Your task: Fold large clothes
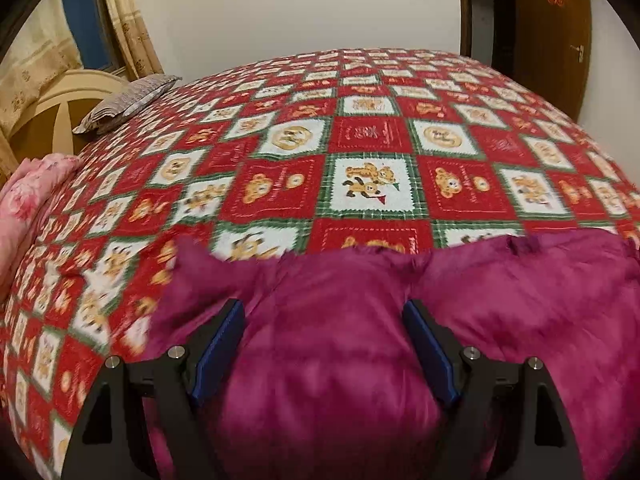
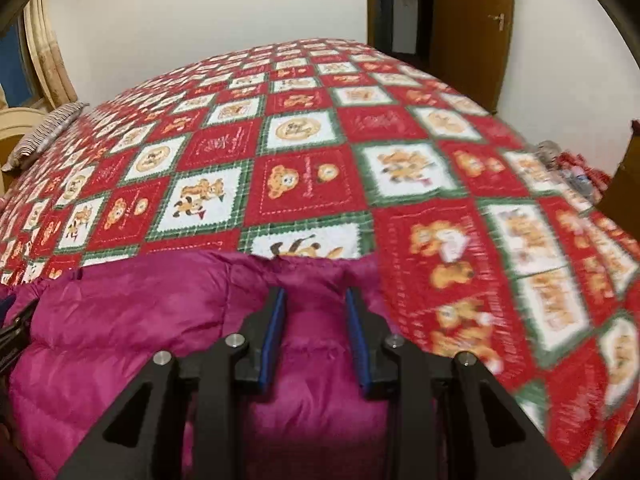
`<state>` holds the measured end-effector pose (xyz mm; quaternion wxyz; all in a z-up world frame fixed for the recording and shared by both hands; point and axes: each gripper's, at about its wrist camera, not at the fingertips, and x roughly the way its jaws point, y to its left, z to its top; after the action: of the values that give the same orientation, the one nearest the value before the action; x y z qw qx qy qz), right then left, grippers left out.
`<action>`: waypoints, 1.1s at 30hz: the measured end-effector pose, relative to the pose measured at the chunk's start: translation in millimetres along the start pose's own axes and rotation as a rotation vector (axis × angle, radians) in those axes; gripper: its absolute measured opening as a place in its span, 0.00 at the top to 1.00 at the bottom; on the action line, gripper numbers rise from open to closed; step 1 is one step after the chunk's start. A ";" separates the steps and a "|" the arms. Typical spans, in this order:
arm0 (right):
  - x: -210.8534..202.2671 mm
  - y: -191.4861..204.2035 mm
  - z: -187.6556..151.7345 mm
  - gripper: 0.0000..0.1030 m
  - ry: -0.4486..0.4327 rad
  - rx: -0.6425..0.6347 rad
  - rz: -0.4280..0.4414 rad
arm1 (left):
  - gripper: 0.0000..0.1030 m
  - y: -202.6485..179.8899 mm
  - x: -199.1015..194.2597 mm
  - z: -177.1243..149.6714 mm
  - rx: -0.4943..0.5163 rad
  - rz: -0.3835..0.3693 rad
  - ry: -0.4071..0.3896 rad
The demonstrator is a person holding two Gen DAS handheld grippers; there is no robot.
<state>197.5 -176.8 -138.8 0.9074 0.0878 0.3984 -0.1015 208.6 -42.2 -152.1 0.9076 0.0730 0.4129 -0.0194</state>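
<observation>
A magenta puffy down jacket [image 1: 360,340] lies on the near edge of a bed with a red, white and green bear-pattern cover [image 1: 360,152]. My left gripper [image 1: 324,312] is open wide, its blue-padded fingers [image 1: 224,344] straddling a bulge of the jacket near its left end. In the right wrist view the jacket [image 2: 120,320] fills the lower left. My right gripper [image 2: 316,300] is half open, with a ridge of jacket fabric between its pads [image 2: 272,332] near the jacket's right edge. The bed cover [image 2: 312,176] stretches beyond.
A striped pillow [image 1: 128,100] lies at the far left by a cream headboard [image 1: 56,100]. A pink floral quilt [image 1: 28,200] sits at the left edge. A brown door [image 2: 472,20] and white wall stand behind the bed. Clutter [image 2: 568,164] lies off the right side.
</observation>
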 end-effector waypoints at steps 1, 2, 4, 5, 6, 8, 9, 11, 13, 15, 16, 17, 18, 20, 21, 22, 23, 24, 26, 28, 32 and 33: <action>-19.1 2.5 -1.0 0.68 -0.045 0.012 0.026 | 0.21 4.9 -11.0 -3.3 -0.002 -0.008 0.000; -31.7 6.3 -2.6 0.68 -0.065 0.015 0.052 | 0.21 9.7 -21.5 -7.4 -0.002 -0.016 -0.006; -60.1 21.9 -9.6 0.68 -0.086 0.005 0.116 | 0.21 23.2 -44.3 -18.7 -0.019 -0.020 -0.024; -69.3 29.8 -14.0 0.68 -0.088 -0.002 0.141 | 0.21 29.1 -52.9 -24.4 -0.030 -0.020 -0.030; -80.1 42.3 -22.4 0.68 -0.088 -0.014 0.176 | 0.21 37.1 -61.8 -32.1 -0.047 -0.022 -0.035; -91.3 65.5 -39.3 0.68 -0.078 -0.042 0.233 | 0.21 50.1 -70.6 -44.4 -0.082 -0.015 -0.037; -93.3 73.9 -45.0 0.68 -0.075 -0.054 0.252 | 0.21 57.8 -73.6 -52.3 -0.109 -0.009 -0.032; -94.9 96.0 -62.7 0.68 -0.070 -0.094 0.275 | 0.21 70.1 -74.0 -65.2 -0.151 -0.010 -0.015; -89.8 114.8 -76.7 0.69 -0.055 -0.141 0.274 | 0.21 77.6 -72.4 -75.2 -0.180 -0.010 0.000; -80.1 123.2 -85.0 0.71 -0.022 -0.149 0.277 | 0.21 82.8 -70.3 -81.4 -0.201 -0.013 0.011; -76.4 124.2 -87.4 0.71 -0.014 -0.143 0.276 | 0.21 84.4 -68.9 -83.4 -0.205 -0.013 0.014; -74.2 124.9 -89.0 0.71 -0.013 -0.140 0.271 | 0.21 84.6 -66.9 -84.2 -0.203 -0.010 0.017; -71.3 125.8 -90.5 0.71 -0.012 -0.144 0.266 | 0.21 84.3 -65.7 -85.7 -0.200 -0.005 0.020; -63.9 128.1 -93.6 0.71 0.005 -0.155 0.254 | 0.21 82.4 -60.7 -87.2 -0.195 0.001 0.029; -61.4 128.6 -96.1 0.71 0.013 -0.155 0.252 | 0.21 82.8 -59.1 -88.9 -0.194 0.001 0.033; -59.4 128.2 -98.0 0.71 0.018 -0.155 0.251 | 0.21 82.5 -57.7 -90.1 -0.193 0.000 0.035; -56.5 127.7 -99.6 0.71 0.021 -0.156 0.250 | 0.21 81.7 -55.6 -91.6 -0.190 -0.001 0.036; -55.6 127.6 -100.6 0.71 0.022 -0.157 0.251 | 0.21 81.8 -55.0 -92.8 -0.189 -0.002 0.036; -52.2 128.6 -104.0 0.71 0.021 -0.164 0.245 | 0.21 82.1 -53.5 -95.2 -0.188 -0.010 0.038; -51.3 131.7 -107.4 0.72 0.014 -0.185 0.231 | 0.21 84.9 -56.1 -97.2 -0.203 -0.021 0.034; -50.7 131.6 -109.9 0.71 0.007 -0.197 0.229 | 0.21 98.7 -71.5 -103.9 -0.251 -0.019 0.002; -50.1 131.6 -109.9 0.71 0.007 -0.192 0.232 | 0.21 104.0 -75.9 -107.7 -0.272 -0.023 -0.007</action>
<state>120.3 -17.8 -164.6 0.9158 0.0463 0.3966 0.0432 88.1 74.6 -152.7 0.9102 -0.0557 0.4095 0.0262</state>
